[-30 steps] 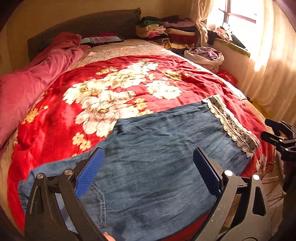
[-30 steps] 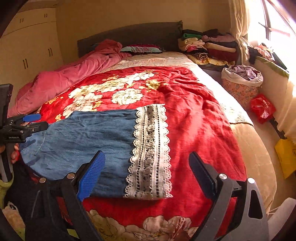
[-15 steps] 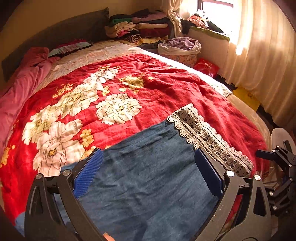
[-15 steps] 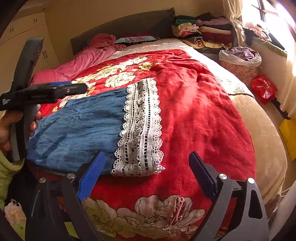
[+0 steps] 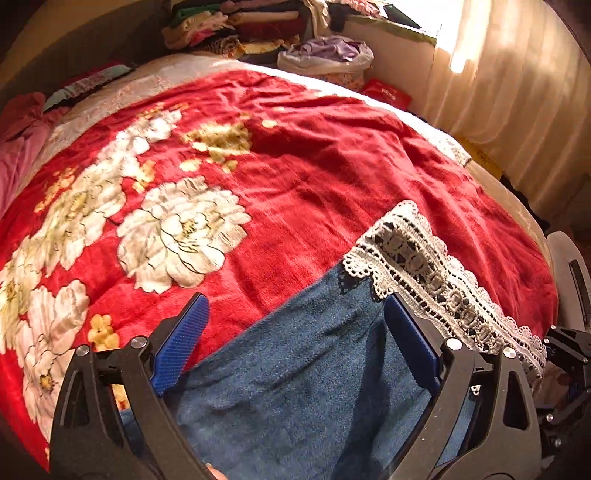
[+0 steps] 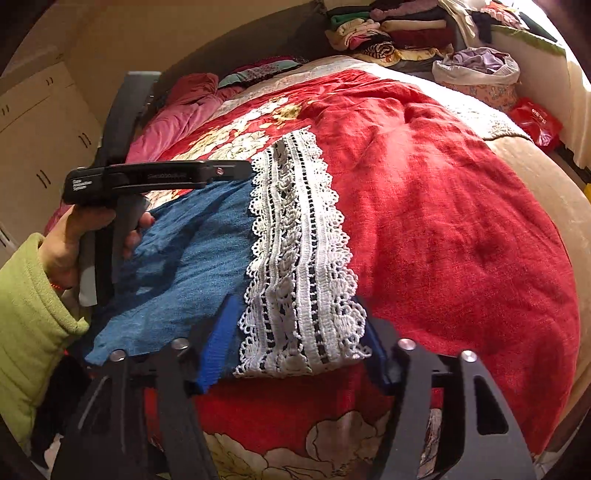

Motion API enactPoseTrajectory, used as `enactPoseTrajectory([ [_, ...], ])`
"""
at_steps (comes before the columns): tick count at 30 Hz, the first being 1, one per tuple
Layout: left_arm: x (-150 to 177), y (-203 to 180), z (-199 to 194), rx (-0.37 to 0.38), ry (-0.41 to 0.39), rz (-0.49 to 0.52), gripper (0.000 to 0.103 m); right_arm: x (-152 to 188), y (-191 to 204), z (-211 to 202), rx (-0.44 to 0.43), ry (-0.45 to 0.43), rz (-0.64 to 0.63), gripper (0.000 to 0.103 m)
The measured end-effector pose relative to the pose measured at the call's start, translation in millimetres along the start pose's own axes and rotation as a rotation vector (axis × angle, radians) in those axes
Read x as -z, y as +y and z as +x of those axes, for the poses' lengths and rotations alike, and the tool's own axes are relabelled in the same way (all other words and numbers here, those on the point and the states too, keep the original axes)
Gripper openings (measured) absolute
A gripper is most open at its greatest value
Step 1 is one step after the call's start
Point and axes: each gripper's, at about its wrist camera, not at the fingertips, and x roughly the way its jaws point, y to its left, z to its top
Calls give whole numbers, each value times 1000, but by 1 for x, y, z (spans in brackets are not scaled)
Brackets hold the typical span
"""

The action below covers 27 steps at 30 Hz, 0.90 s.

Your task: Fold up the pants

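Two hand-held grippers close in on the hem end of a pair of blue denim pants [image 6: 192, 258] laid flat across a red floral blanket [image 6: 443, 206] on a bed. Nearest the bed's foot, the right gripper [image 6: 295, 354] has just been narrowing its jaws, which now bracket the near corner of the white lace cuff [image 6: 299, 258]; the lace lies between the blue pads, though whether they yet pinch it cannot be told. Farther up the same cuff, the left gripper [image 5: 295, 343], gripped by a hand [image 6: 74, 243] in a green sleeve [image 6: 29, 314], hovers with jaws wide, having just eased slightly inward, denim beneath them but nothing clamped. The cloth looks soft, limp and light, likely to sag and crease once lifted, while the openwork lace could snag or stretch. Safest purchase appears to be both corners of the hem, pads biting past the lace into the denim. Beyond, folded clothes [image 6: 388, 33] are stacked by the headboard.
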Motion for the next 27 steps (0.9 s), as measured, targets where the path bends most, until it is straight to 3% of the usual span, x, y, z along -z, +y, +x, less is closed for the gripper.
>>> enactPoseTrajectory([
  [2, 1, -2, 9, 29, 35, 9, 74, 0, -2, -1, -11, -6, -1, 54],
  [10, -3, 1, 26, 77, 65, -10, 72, -4, -3, 8, -31, -17, -8, 51],
  [11, -2, -2, 24, 80, 63, 0, 62, -5, -3, 10, -31, -16, -15, 51],
  [13, 0, -10, 18, 101, 49, 24, 40, -7, -1, 10, -27, -17, -22, 41],
  [15, 2, -20, 14, 82, 52, 48, 31, -9, 4, 6, -45, -23, -37, 30],
  [17, 2, -25, 12, 73, 60, 41, 17, -10, 11, 4, -52, -26, -69, 30],
  [21, 6, -26, 9, 67, 21, 35, 13, -12, 10, 17, -57, 4, -54, 26],
  [27, 14, -7, -23, 167, -56, -84, 6, -19, 43, -8, -105, -52, -180, 23],
])
